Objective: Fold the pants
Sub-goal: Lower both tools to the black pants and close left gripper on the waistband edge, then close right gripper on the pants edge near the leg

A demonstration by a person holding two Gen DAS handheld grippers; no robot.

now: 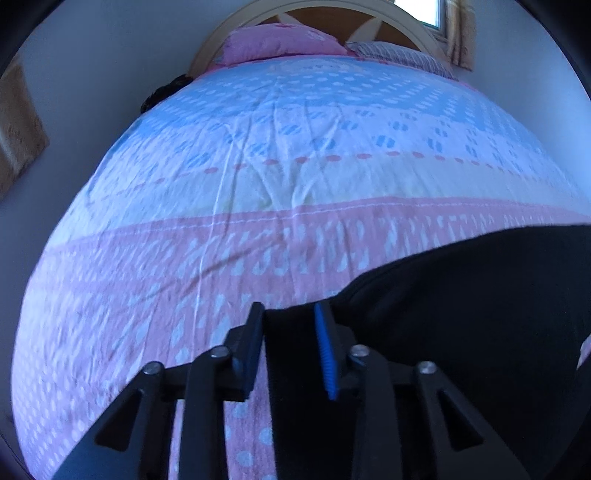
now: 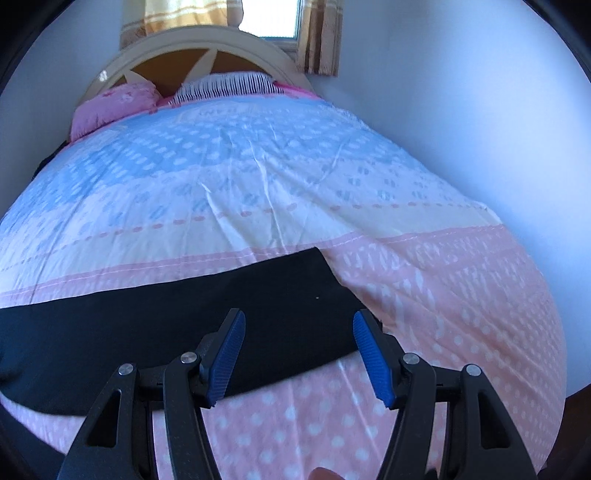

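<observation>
The black pants (image 2: 184, 317) lie spread across the pink part of the bedspread (image 2: 443, 295); one leg's end (image 2: 317, 266) reaches toward the right. My right gripper (image 2: 299, 328) hovers open just over that leg end, its blue pads (image 2: 227, 354) wide apart and holding nothing. In the left wrist view the pants (image 1: 461, 295) fill the lower right. My left gripper (image 1: 290, 317) is shut on a fold of the black cloth, which fills the gap between its fingers and hangs down beneath them.
The bed carries a pink, cream and blue patterned bedspread (image 1: 277, 166). Pink pillows (image 1: 277, 46) and a striped one (image 1: 399, 53) rest against the headboard (image 2: 177, 59). White walls flank the bed, and a curtained window (image 2: 269, 18) sits behind it.
</observation>
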